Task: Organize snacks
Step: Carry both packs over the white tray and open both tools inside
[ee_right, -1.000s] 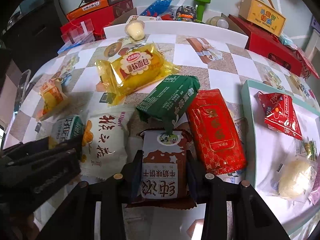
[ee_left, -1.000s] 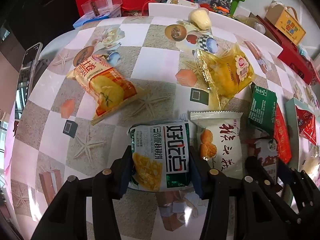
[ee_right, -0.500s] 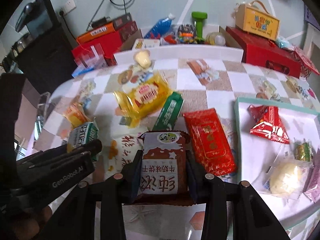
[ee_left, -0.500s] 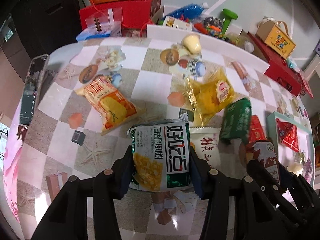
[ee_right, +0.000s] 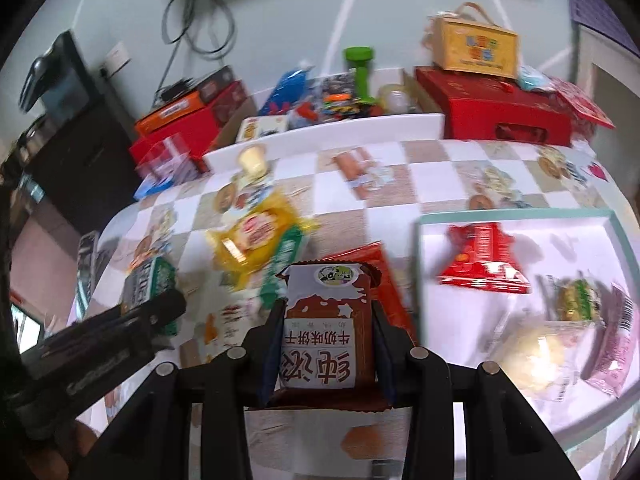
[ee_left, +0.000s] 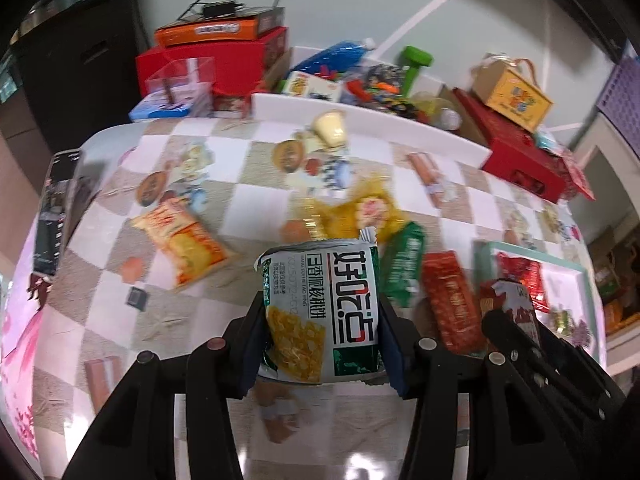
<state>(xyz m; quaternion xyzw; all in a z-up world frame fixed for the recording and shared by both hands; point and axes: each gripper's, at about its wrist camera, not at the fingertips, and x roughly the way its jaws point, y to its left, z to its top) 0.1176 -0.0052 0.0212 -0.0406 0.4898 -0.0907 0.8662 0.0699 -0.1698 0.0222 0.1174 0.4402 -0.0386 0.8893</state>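
My left gripper is shut on a green-and-white snack packet and holds it above the checkered table. My right gripper is shut on a brown-and-white biscuit packet, also lifted; it shows at the right of the left wrist view. A white tray with a teal rim lies at the right and holds a red packet and other small snacks. On the table lie a yellow packet, a green packet, a red packet and an orange packet.
Red gift boxes, a yellow carton, a green dumbbell and clutter stand behind the table's far edge. A phone lies at the table's left edge. A pudding cup sits at the far side.
Both grippers have risen well above the table with their packets and the views have tilted up. The tray has come further into the right wrist view.
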